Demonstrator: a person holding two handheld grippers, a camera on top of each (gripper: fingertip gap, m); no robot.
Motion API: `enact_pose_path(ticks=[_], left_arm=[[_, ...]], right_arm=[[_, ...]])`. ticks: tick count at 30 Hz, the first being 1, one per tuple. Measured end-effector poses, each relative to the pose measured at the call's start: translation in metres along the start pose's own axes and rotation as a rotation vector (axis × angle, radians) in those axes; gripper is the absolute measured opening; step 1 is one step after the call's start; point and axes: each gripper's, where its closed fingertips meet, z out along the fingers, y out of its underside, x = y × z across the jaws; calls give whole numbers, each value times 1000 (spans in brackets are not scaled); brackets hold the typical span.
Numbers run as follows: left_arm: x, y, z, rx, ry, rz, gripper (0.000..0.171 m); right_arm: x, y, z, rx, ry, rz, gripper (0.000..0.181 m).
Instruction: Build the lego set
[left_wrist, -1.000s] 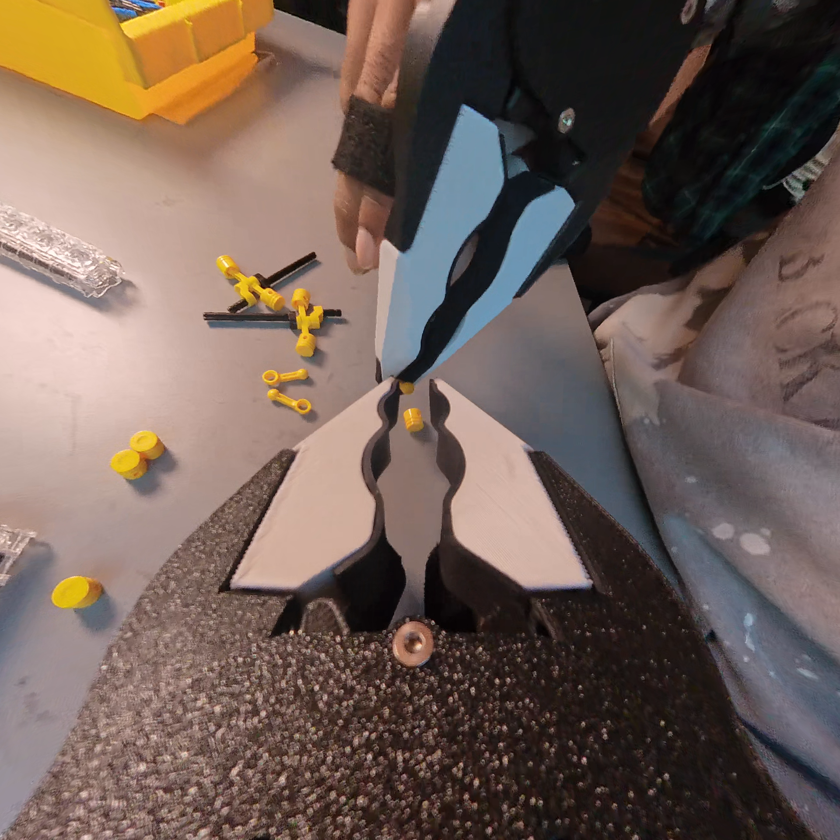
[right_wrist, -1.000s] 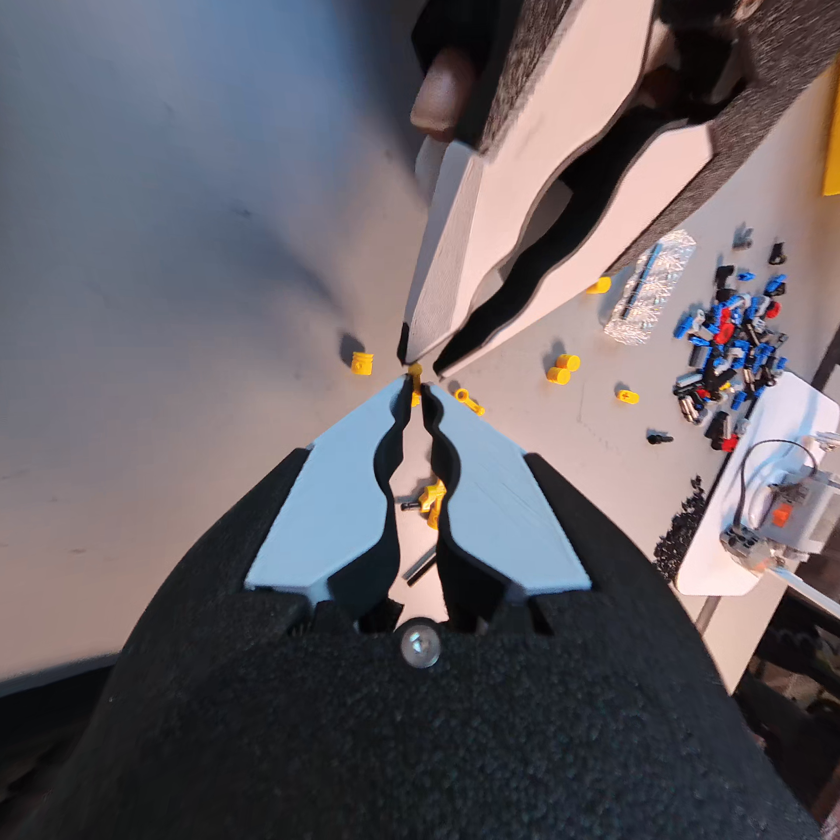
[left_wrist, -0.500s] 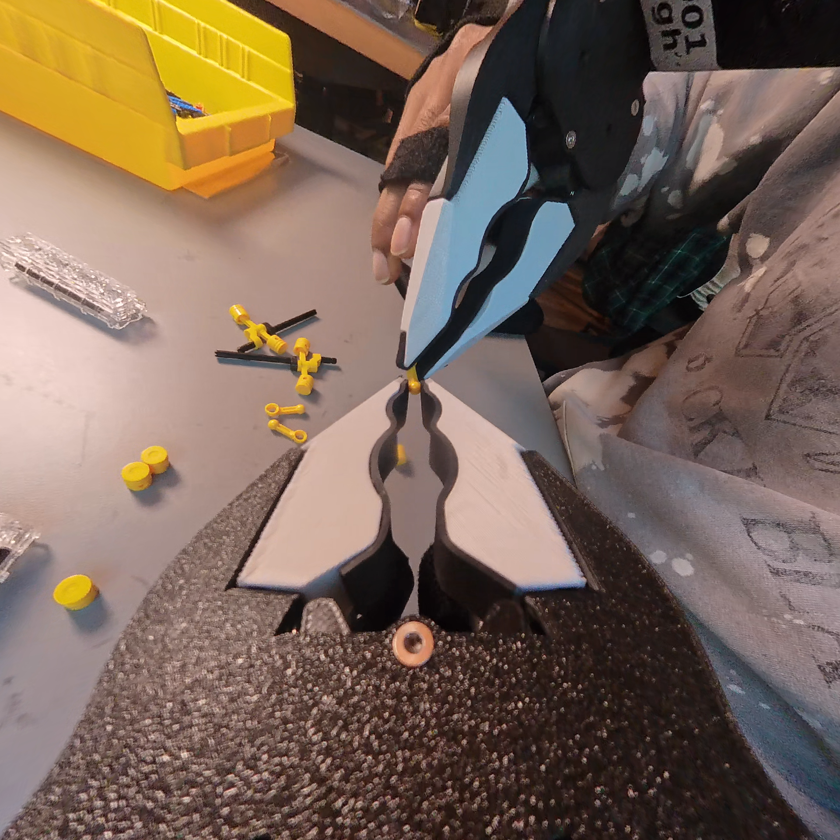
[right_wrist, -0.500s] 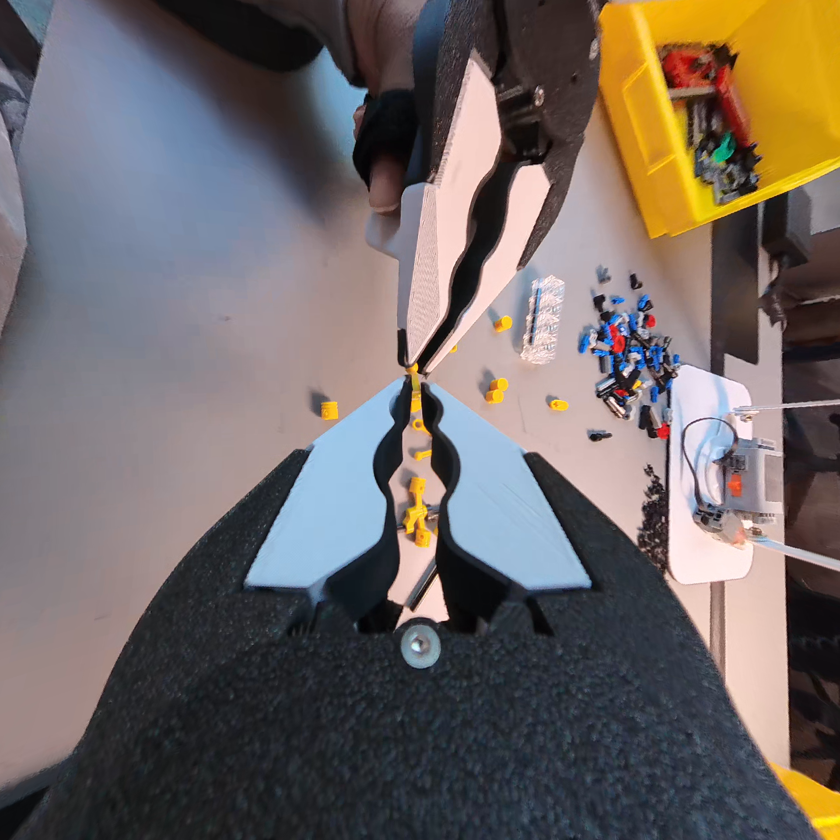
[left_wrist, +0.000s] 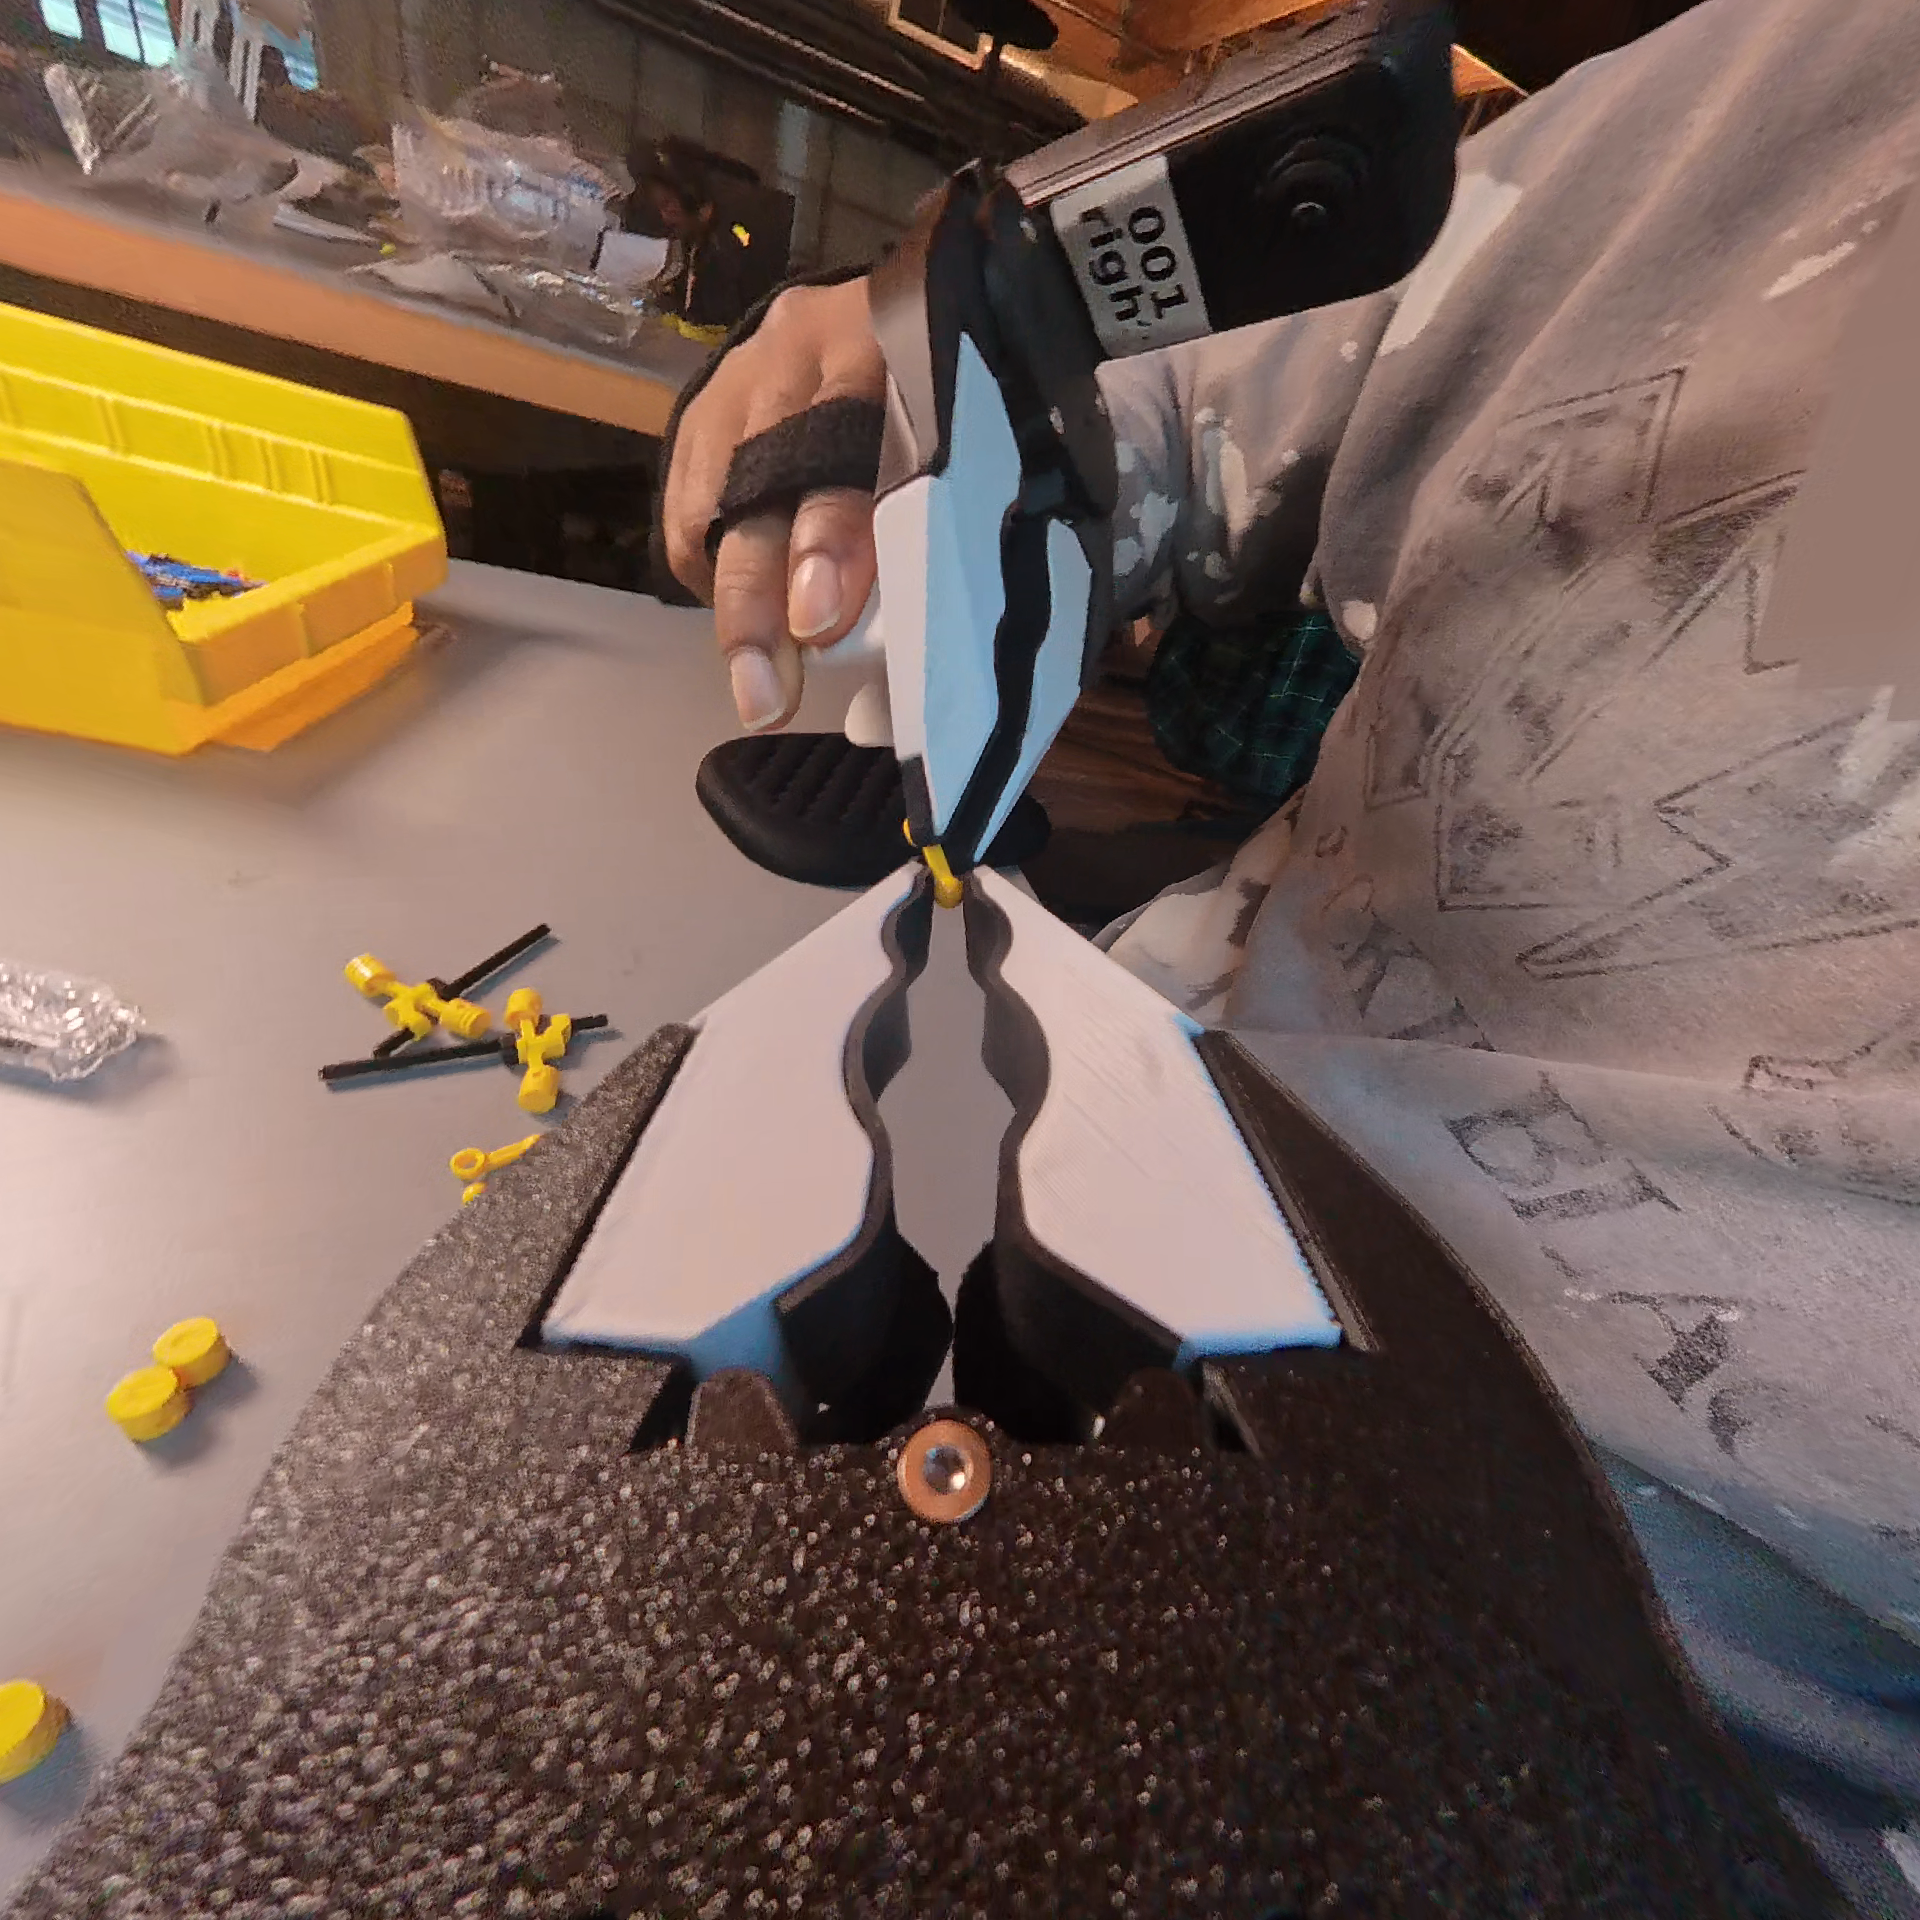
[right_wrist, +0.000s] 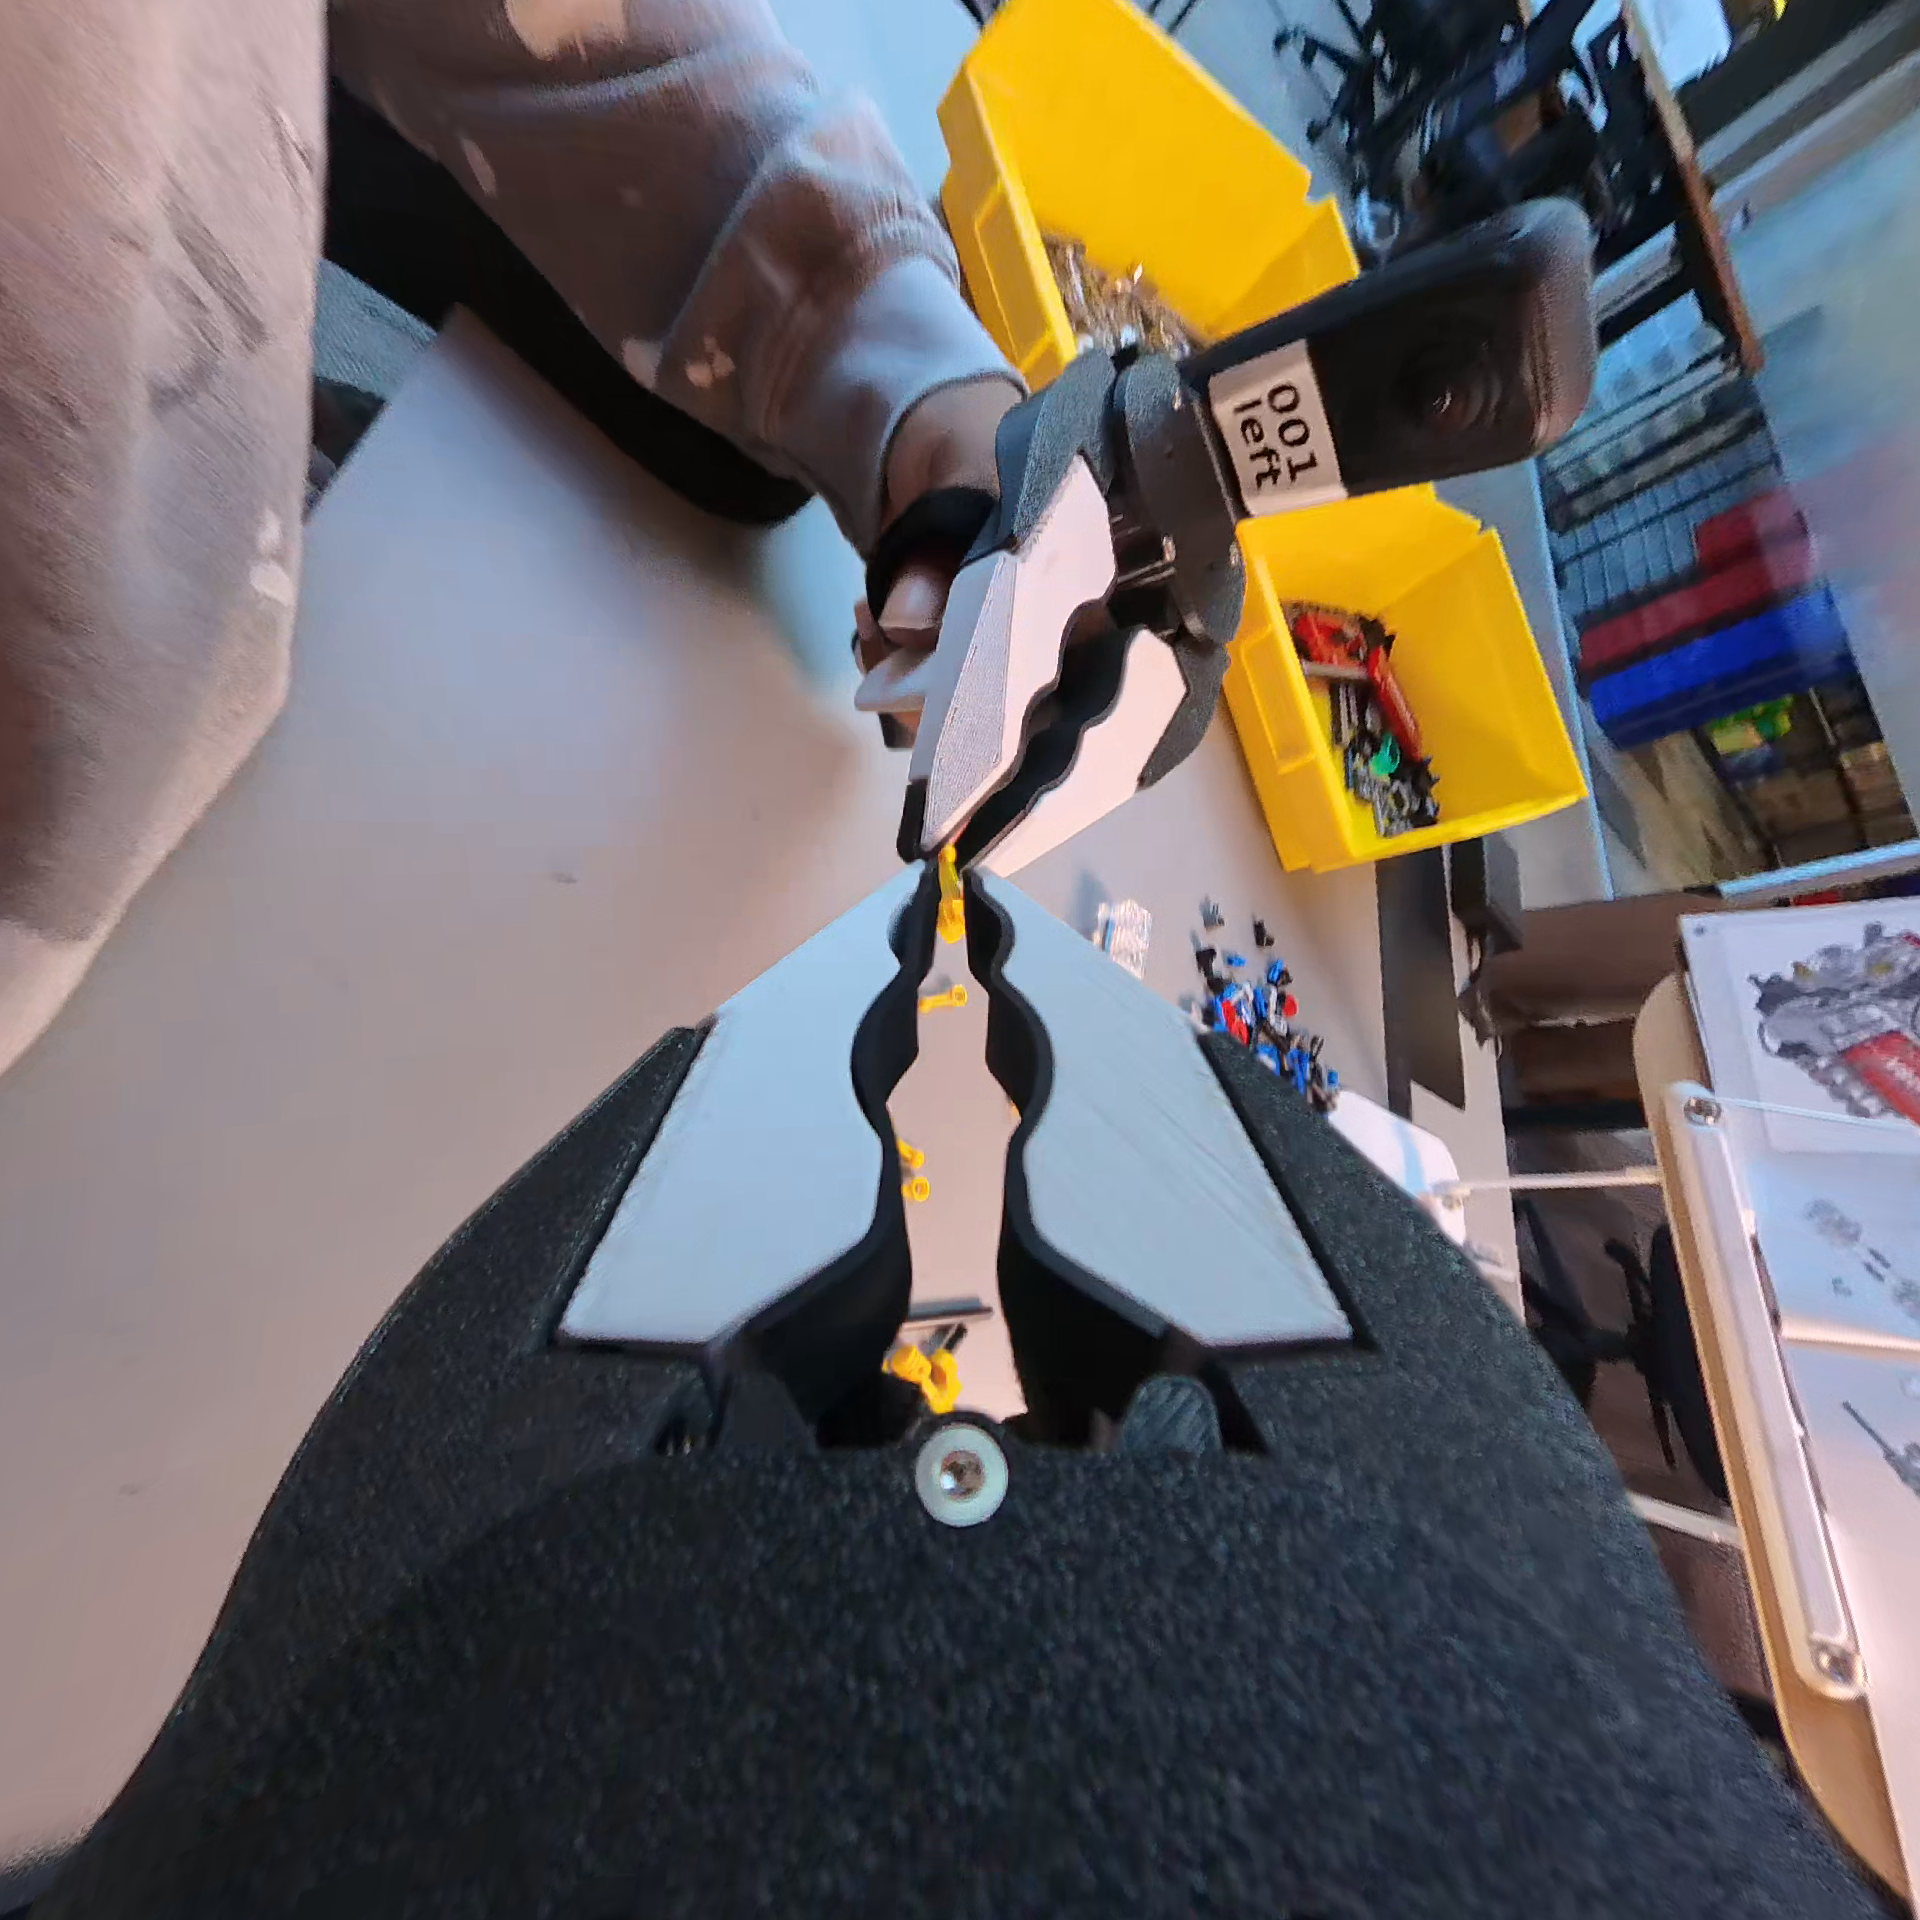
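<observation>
Left tongs (left_wrist: 943, 891) and right tongs (right_wrist: 948, 881) meet tip to tip above the counter (left_wrist: 312, 831), both nearly closed, pinching one small yellow piece (left_wrist: 943, 869).

1. The grey table (left_wrist: 260, 883) lies open at 9 o'clock of the left gripper (left_wrist: 943, 896).
2. Yellow pegs and black rods (left_wrist: 468, 1023) clutter 8 o'clock.
3. The yellow bin (left_wrist: 208, 582) blocks 10 o'clock.
4. The right gripper (left_wrist: 951, 847) closes off 12 o'clock, tip to tip.
</observation>
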Motion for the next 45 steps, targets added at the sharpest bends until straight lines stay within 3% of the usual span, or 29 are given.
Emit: enact_pose_path(ticks=[6,10,26,45], left_arm=[[25,-12,0,78,93,112,5],[35,-15,1,92,130,146,5],[38,-15,-3,103,162,135,5],[35,-7,-1,71,221,9,5]], right_arm=[[-3,-24,-7,97,-38,-14,19],[-5,-31,-7,117,-38,-49,18],[-5,-35,-6,150,-30,-74,14],[-13,-33,-4,63,-29,-250,5]])
